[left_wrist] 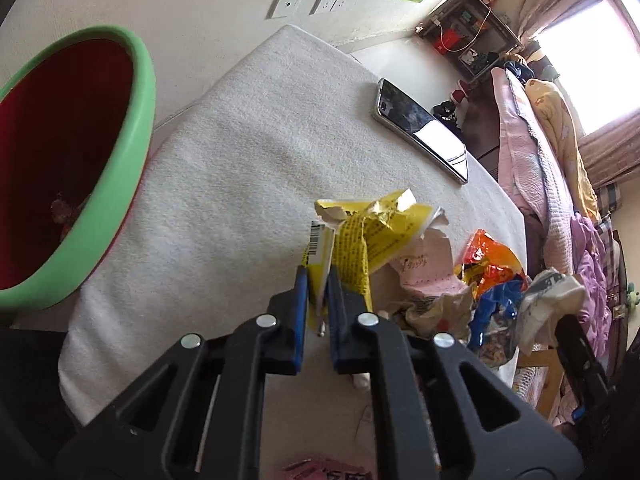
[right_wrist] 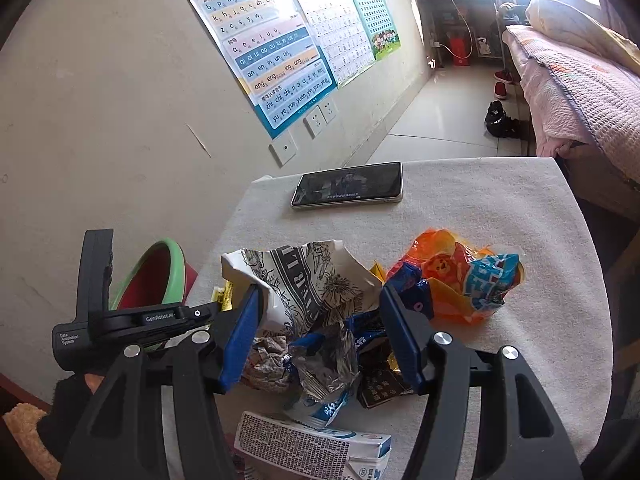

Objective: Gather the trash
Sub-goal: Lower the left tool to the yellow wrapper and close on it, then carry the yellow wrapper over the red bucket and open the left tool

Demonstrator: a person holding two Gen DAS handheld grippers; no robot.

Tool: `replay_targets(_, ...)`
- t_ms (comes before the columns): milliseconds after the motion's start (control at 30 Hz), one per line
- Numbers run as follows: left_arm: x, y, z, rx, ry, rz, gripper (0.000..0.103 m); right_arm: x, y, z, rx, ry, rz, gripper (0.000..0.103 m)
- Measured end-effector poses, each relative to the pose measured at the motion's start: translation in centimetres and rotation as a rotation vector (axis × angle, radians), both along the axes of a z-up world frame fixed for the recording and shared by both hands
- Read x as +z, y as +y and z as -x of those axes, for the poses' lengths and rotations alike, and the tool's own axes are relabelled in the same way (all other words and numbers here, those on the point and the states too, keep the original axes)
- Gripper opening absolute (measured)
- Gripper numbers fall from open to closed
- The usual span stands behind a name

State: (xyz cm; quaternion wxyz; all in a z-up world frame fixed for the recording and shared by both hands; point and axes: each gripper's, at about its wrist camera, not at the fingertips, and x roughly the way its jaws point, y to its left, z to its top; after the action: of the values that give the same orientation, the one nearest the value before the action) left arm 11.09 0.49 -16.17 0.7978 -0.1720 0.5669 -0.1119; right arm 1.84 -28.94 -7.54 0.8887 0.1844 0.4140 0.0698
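Note:
My left gripper [left_wrist: 318, 280] is shut on a crumpled yellow wrapper [left_wrist: 372, 232] and holds it above the white cloth-covered table [left_wrist: 240, 152]. A red bin with a green rim [left_wrist: 140, 120] stands to its left; it also shows in the right wrist view [right_wrist: 160, 276]. My right gripper [right_wrist: 320, 300] is open, its blue pads either side of a pile of trash: a black-and-white printed paper wrapper [right_wrist: 304, 280], blue foil wrappers [right_wrist: 324, 360] and a small dark carton [right_wrist: 380, 388]. An orange and blue snack bag [right_wrist: 460, 276] lies just right of it. A white box [right_wrist: 312, 448] lies nearest.
A phone [right_wrist: 348, 190] lies at the table's far side, also in the left wrist view [left_wrist: 420, 128]. Posters [right_wrist: 260, 48] and sockets hang on the wall at left. A bed with pink bedding [right_wrist: 568, 80] stands at right; shoes lie on the tiled floor.

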Motion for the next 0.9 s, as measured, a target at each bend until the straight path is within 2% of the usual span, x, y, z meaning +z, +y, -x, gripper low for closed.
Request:
replay_targets(267, 0.0, 2.5, 3.0, 0.002, 0.003, -0.050, 0.009, -0.2, 0.0, 0.1, -0.001, 0.009, -0.013, 0.059)
replay_targets(300, -0.1, 2.6, 3.3, -0.004, 0.000, -0.064, 0.012, -0.2, 0.1, 0.0, 0.000, 0.009, -0.012, 0.059)
replay_targets(400, 0.3, 2.4, 3.7, -0.013, -0.029, -0.083, 0.036, -0.2, 0.3, 0.1, 0.005, 0.010, -0.010, 0.059)
replay_targets(500, 0.7, 1.8, 3.3, -0.044, -0.052, -0.087, 0.040, -0.1, 0.5, 0.1, 0.007, 0.011, -0.009, 0.059)
replay_targets(667, -1.4, 0.3, 2.6, -0.099, -0.003, -0.130, 0.040, 0.2, 0.8, 0.3, 0.018, 0.005, -0.009, 0.059)
replay_targets(700, -2.1, 0.1, 2.5, -0.118, 0.024, -0.124, 0.030, 0.3, 0.9, 0.4, 0.021, 0.004, -0.007, 0.059)
replay_targets(733, -2.5, -0.1, 2.5, -0.125, 0.030, -0.124, 0.029, 0.3, 0.8, 0.4, 0.023, 0.004, -0.006, 0.059)
replay_targets(900, -1.3, 0.7, 3.2, -0.106, 0.001, -0.099, 0.026, 0.5, 1.1, 0.5, 0.030, 0.001, -0.007, 0.059)
